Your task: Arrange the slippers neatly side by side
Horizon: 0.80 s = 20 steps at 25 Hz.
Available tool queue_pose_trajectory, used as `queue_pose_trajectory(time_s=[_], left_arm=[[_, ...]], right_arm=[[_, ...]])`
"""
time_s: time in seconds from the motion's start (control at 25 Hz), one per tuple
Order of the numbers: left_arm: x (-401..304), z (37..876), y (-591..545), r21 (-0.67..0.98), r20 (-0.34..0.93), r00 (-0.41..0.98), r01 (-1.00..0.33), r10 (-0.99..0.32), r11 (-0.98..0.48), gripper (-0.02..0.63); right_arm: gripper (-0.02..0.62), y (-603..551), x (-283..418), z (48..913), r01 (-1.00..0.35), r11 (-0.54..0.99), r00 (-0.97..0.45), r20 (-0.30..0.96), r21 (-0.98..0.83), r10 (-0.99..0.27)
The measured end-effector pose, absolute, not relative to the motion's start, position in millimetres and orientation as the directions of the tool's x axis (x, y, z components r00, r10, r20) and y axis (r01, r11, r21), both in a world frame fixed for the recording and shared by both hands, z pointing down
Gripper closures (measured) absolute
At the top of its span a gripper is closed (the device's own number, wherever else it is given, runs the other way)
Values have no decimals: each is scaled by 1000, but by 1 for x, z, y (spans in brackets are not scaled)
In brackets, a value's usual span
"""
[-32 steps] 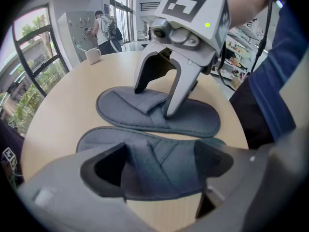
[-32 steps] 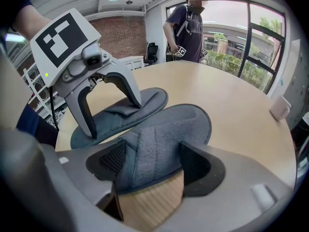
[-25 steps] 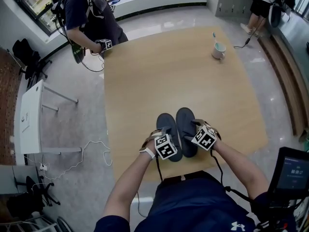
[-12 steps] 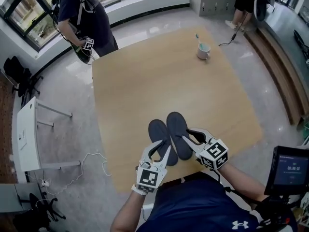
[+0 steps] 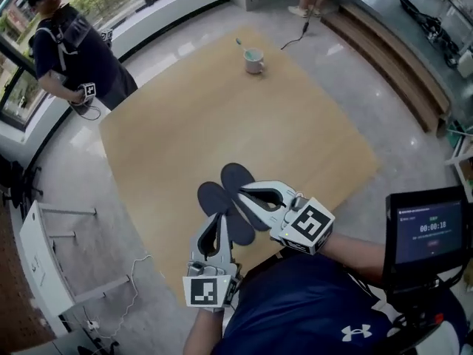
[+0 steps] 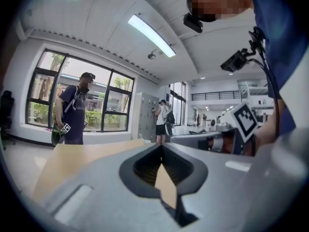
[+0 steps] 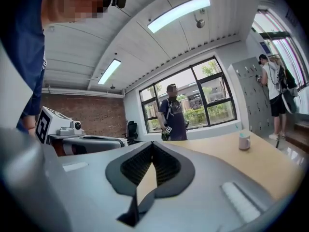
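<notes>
Tan wood is filling the middle of the head view, where a broad light-brown wooden table [image 5: 185, 124] is standing on a glossy grey floor [image 5: 66, 198]. At the upper left of the frame a person in a dark shirt [image 5: 70, 50] is standing just off the table's corner, holding a small cube with square markers.

In the lower centre, close to the table's lower edge, the pair is lying flat and side by side, slanting toward the upper left. The left dark blue flat slipper [image 5: 209, 197] is sitting just beside the right dark blue flat slipper [image 5: 235, 174], which is reaching a little further up the frame. Their near ends are hiding under the two tools.

The left gripper [image 6: 161, 148], white with a marker cube at its rear, is hanging over the left slipper. Its jaws have just been closing and are now pressing together with nothing between them. The right gripper [image 7: 152, 145] is hanging over the right slipper, its jaws likewise having just been closing, now meeting and gripping nothing.

Above centre, a pale mug holding a toothbrush [image 5: 254, 61] is standing alone on the table, well apart from the slippers. At the right edge a black screen [image 5: 425, 228] is glowing.
</notes>
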<state>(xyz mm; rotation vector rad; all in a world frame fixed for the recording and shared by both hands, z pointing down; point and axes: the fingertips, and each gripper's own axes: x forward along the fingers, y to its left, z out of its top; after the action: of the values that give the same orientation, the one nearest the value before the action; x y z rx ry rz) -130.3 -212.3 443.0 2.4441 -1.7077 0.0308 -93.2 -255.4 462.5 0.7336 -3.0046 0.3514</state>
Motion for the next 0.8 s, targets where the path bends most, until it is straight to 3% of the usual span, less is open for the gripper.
queue_pose_trajectory(time_s=[0.32, 0.52, 0.8], left_arm=[[-89, 454, -197, 147, 196, 449, -892, -872, -427, 601], [-45, 448, -186, 124, 166, 499, -866, -851, -484, 601], [-76, 459, -197, 137, 187, 449, -893, -874, -429, 601]], right_arm=[[584, -229, -70, 435, -484, 853, -874, 52, -194, -484], [584, -222, -14, 433, -562, 805, -825, 61, -192, -562], [584, -246, -31, 435, -577, 805, -817, 63, -141, -574]])
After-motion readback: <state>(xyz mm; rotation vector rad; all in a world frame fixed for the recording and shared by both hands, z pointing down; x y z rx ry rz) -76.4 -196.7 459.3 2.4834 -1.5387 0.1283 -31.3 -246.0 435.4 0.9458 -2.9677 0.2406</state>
